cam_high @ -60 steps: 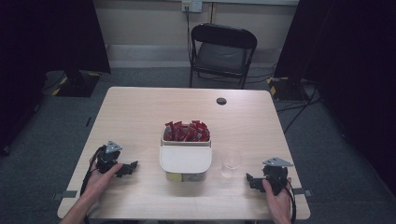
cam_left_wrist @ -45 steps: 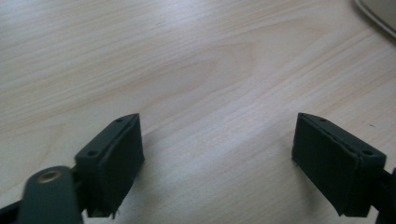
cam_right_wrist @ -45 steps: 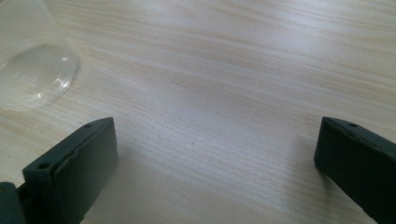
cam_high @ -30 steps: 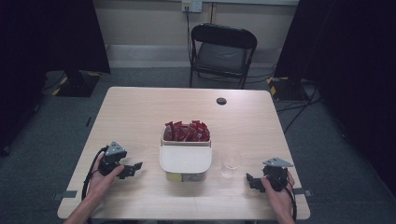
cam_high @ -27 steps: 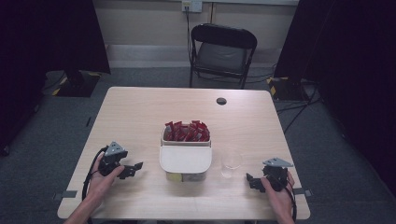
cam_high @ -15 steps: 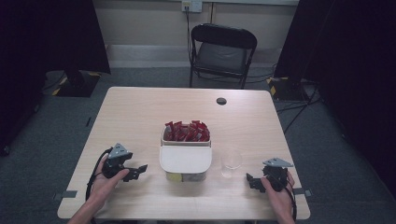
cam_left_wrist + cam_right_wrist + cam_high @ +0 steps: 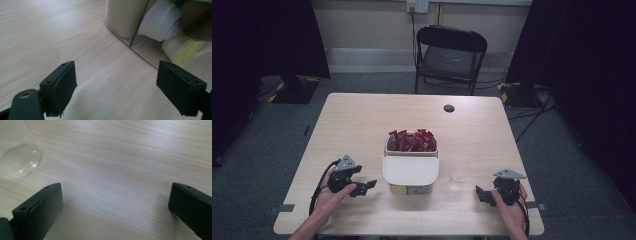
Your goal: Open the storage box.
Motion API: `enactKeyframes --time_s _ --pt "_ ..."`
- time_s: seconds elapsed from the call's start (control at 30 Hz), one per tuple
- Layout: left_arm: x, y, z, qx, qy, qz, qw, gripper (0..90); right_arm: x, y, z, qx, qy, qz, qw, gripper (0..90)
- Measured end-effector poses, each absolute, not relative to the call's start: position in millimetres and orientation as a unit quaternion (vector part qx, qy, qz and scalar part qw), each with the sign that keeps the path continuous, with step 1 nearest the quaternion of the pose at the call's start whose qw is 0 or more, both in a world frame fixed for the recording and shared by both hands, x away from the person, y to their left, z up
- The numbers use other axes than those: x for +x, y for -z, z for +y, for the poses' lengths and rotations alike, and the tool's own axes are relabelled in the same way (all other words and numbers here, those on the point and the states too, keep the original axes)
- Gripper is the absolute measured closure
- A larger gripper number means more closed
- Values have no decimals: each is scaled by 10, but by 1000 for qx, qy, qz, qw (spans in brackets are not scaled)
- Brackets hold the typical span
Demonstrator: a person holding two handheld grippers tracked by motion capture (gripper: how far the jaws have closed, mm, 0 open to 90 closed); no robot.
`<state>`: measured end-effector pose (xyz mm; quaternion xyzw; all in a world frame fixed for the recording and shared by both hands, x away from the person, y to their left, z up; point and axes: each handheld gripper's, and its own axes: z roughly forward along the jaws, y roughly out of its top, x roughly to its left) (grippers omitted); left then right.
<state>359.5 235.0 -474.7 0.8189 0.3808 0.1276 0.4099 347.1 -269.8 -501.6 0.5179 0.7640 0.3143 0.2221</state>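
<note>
A cream lidded container [image 7: 410, 172] stands at the middle front of the wooden table [image 7: 362, 125], with a box of red packets [image 7: 412, 141] right behind it. A clear plastic cup [image 7: 459, 173] stands just right of the container and shows at the upper left of the right gripper view [image 7: 17, 155]. My left gripper [image 7: 368, 186] is open, low over the table, a short way left of the container [image 7: 140, 22]. My right gripper [image 7: 479, 194] is open at the front right, a little right of and nearer than the cup. Nothing lies between either pair of jaws.
A small dark round object [image 7: 449, 108] lies near the table's far edge. A black folding chair [image 7: 449, 52] stands beyond the table. Grey floor surrounds it, with dark curtains at both sides.
My left gripper has moved right, toward the cream container. The right gripper has stayed where it was.
</note>
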Motion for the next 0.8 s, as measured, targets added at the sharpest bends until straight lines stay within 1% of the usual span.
enactKeyframes --time_s 0.53,0.67,0.8 --pt "3519 4665 2198 819 -94 357 439 159 3473 5016 -2697 518 -314 764 221 0" --pt "3504 4654 2166 813 -67 361 452 160 3473 5016 -2697 518 -314 764 221 0" --pt "3493 4643 2130 816 -70 356 451 159 3474 5016 -2698 518 -314 764 221 0"
